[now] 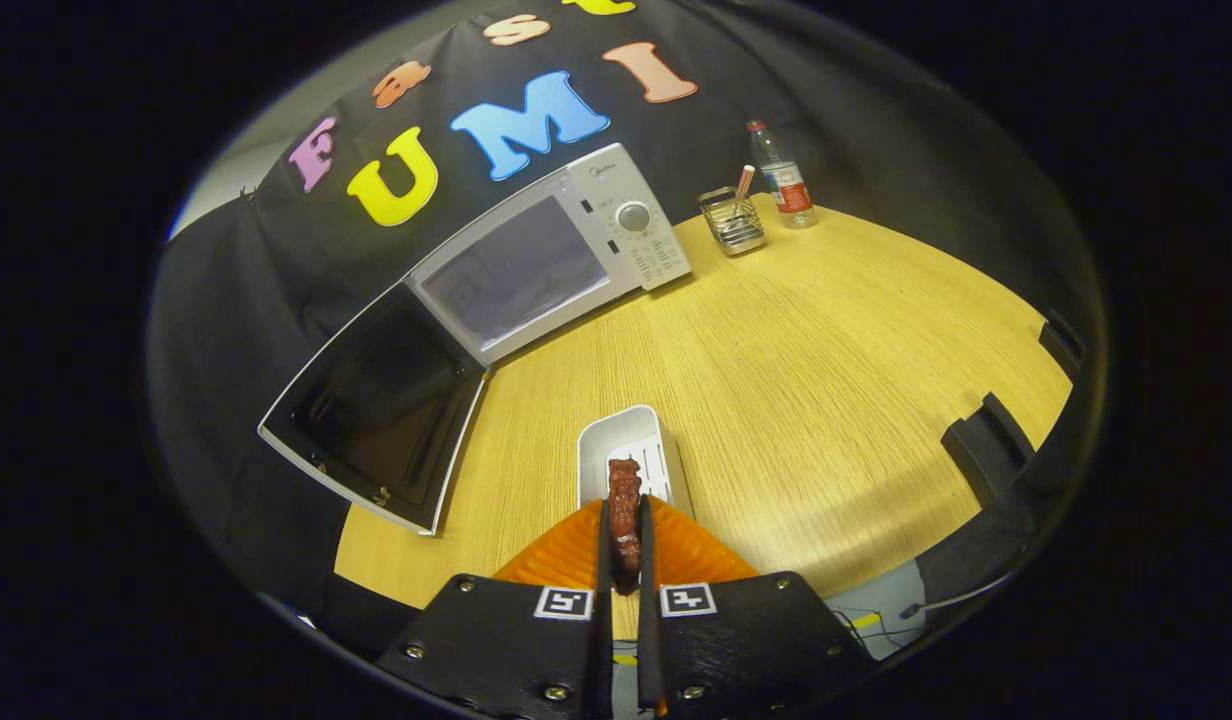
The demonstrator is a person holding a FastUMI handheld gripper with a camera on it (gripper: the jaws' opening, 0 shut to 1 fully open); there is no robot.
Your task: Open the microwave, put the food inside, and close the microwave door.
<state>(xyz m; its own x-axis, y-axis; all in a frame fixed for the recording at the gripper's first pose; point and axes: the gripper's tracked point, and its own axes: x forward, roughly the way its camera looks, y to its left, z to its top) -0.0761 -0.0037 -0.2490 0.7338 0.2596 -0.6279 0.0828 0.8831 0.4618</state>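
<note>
A dark red-brown strip of food (624,492) is pinched between my two fingers, so my gripper (624,515) is shut on it. I hold it above a white rectangular tray (616,440) that lies on the wooden table (796,370). Well beyond the fingers and to their left, a white microwave (551,250) stands against the black wall. Its door (376,410) is swung wide open to the left, past the table's edge. The pale cavity (516,272) is exposed. The control panel with a round knob (633,216) is on the microwave's right.
A wire holder with a stick in it (733,220) and a clear plastic bottle with a red label (784,180) stand at the table's far side, right of the microwave. Black blocks (981,440) sit on the table's right edge.
</note>
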